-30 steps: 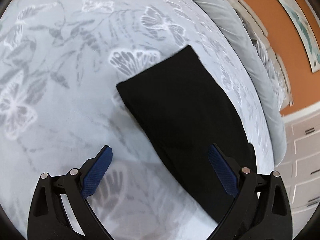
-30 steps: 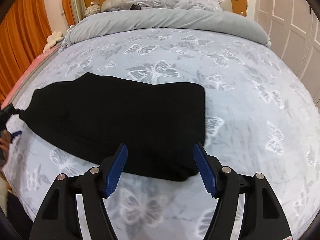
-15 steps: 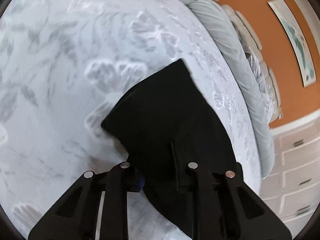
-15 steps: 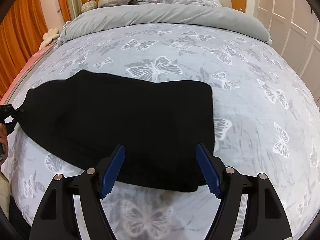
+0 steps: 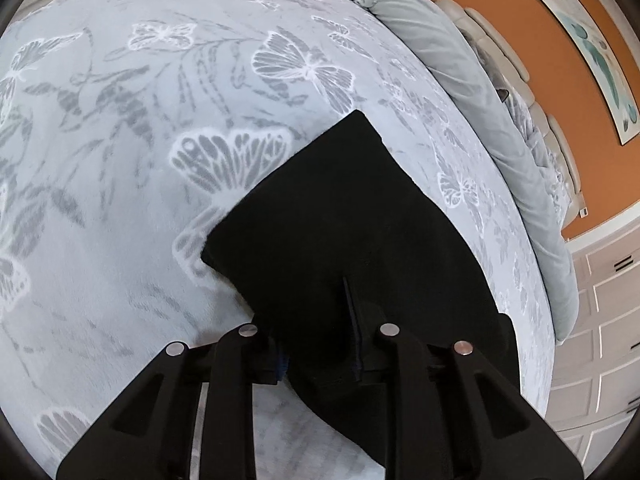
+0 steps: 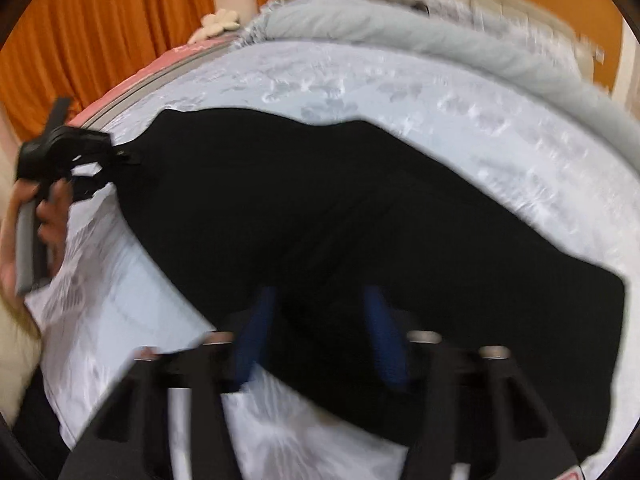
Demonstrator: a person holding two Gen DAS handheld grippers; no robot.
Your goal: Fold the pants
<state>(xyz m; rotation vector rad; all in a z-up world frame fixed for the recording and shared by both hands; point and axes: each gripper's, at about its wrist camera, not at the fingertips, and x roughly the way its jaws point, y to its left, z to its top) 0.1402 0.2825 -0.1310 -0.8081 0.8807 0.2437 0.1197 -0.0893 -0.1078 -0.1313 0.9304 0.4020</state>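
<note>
Black pants (image 5: 344,216) lie folded lengthwise on a pale blue butterfly-print bed cover (image 5: 120,160). My left gripper (image 5: 320,344) is shut on one end of the pants, with the cloth bunched between its fingers. In the blurred right wrist view the pants (image 6: 340,208) stretch across the bed. My right gripper (image 6: 320,320) is over their near edge with its blue pads (image 6: 256,320) still apart and cloth between them. The left gripper (image 6: 68,152) also shows there, pinching the far left end.
A rolled grey duvet (image 5: 460,92) and a padded headboard (image 5: 532,92) lie at the head of the bed. Orange curtains (image 6: 100,20) hang to the left. White cabinet doors (image 5: 600,320) stand at the right. The bed edge (image 6: 120,92) is near the left gripper.
My left gripper has closed on the pants' end. My right gripper has moved down and left onto the pants' near edge, and its jaws have narrowed.
</note>
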